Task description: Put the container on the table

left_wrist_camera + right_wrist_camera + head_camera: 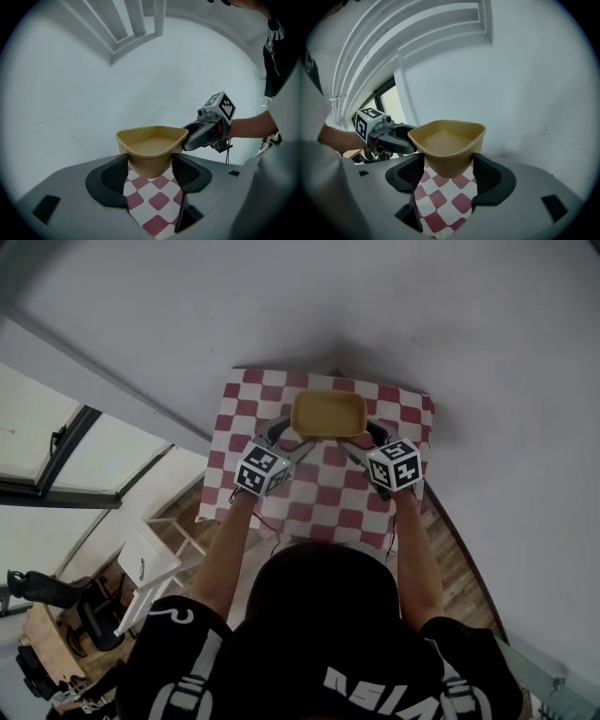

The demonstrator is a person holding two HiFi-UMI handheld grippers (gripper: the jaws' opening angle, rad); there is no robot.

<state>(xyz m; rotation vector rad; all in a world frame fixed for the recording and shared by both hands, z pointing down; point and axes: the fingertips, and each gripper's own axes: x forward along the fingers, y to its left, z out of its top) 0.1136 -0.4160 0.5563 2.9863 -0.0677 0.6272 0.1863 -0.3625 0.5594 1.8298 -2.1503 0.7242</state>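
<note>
A tan, empty, rounded-rectangular container [328, 413] is held over the table with the red-and-white checked cloth [323, 502]. My left gripper [278, 434] is shut on its left end and my right gripper [372, 434] on its right end. In the left gripper view the container [151, 145] sits between the pads of the left gripper [149, 166], with the cloth [157, 201] showing below it and the right gripper [206, 133] on its far end. The right gripper view mirrors this: container [447, 140], right gripper [449, 168], left gripper [391, 138] beyond.
The small table stands against a white wall [422, 324]. A window [56, 456] lies to the left, with a white stool [150, 563] on the wooden floor [459, 559] beside the table. The person's head and shoulders fill the bottom of the head view.
</note>
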